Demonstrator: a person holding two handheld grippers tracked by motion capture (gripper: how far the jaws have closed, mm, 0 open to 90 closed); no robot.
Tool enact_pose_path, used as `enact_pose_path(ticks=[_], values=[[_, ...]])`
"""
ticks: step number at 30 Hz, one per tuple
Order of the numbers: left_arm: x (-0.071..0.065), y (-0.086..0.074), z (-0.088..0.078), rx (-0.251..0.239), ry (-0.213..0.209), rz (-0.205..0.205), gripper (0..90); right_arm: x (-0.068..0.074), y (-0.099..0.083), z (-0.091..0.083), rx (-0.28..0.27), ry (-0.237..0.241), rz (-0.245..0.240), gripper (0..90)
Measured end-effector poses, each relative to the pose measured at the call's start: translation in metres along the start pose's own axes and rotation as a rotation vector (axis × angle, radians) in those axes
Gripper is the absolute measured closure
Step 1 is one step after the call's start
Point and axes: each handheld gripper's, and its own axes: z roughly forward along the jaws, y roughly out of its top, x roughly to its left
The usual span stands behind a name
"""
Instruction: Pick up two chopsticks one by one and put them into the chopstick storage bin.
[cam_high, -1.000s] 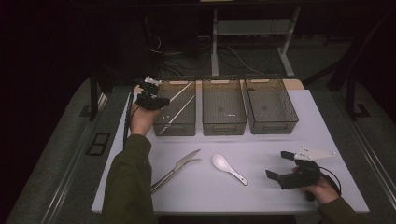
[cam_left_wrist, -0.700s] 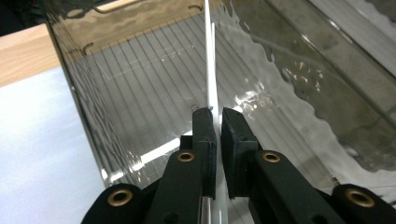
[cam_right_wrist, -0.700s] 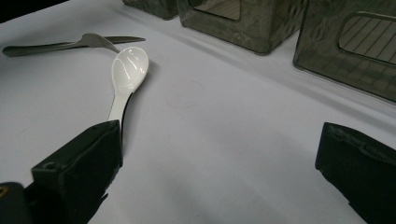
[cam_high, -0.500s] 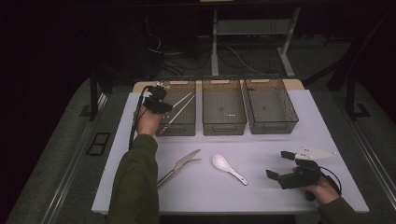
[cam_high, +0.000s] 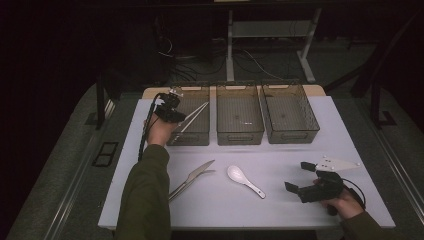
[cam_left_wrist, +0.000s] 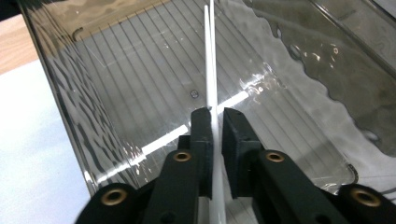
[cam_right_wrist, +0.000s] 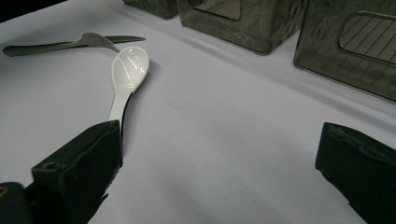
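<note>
My left gripper (cam_high: 172, 114) (cam_left_wrist: 214, 114) is shut on a pair of thin white chopsticks (cam_high: 196, 114) (cam_left_wrist: 209, 56). It holds them at the near left corner of the left smoked-plastic bin (cam_high: 192, 141) (cam_left_wrist: 60, 93). The sticks run forward and slant across the bin's ribbed floor. My right gripper (cam_high: 298, 176) (cam_right_wrist: 219, 140) rests low at the table's front right, open, with nothing between its jaws. A white ceramic spoon (cam_high: 242, 179) (cam_right_wrist: 128, 67) lies on the table to its left, its handle end near one jaw.
A metal fork and knife (cam_high: 192, 177) (cam_right_wrist: 70, 44) lie crossed on the white table left of the spoon. The middle bin (cam_high: 240, 137) and the right bin (cam_high: 292, 135) stand in a row with the left one along the far side.
The left gripper has carried the chopsticks from the table's left edge forward and right to the left bin. The right gripper has stayed put.
</note>
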Motion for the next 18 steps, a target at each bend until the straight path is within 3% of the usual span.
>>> enact_pose_path(ticks=[7, 12, 15, 18], values=[[-0.002, 0.002, -0.01, -0.052, -0.014, 0.009, 71.9, 0.0, 0.0, 0.0, 0.0, 0.001, 0.001, 0.8], [-0.006, 0.003, -0.026, -0.121, -0.061, 0.017, 62.8, 0.0, 0.0, 0.0, 0.002, 0.0, -0.002, 0.8], [-0.009, 0.003, -0.036, -0.174, -0.128, 0.024, 55.6, 0.0, 0.0, 0.0, 0.004, -0.001, -0.003, 0.8], [-0.016, 0.002, -0.045, -0.208, -0.161, 0.05, 51.4, 0.0, 0.0, 0.0, 0.004, 0.002, -0.004, 0.8]])
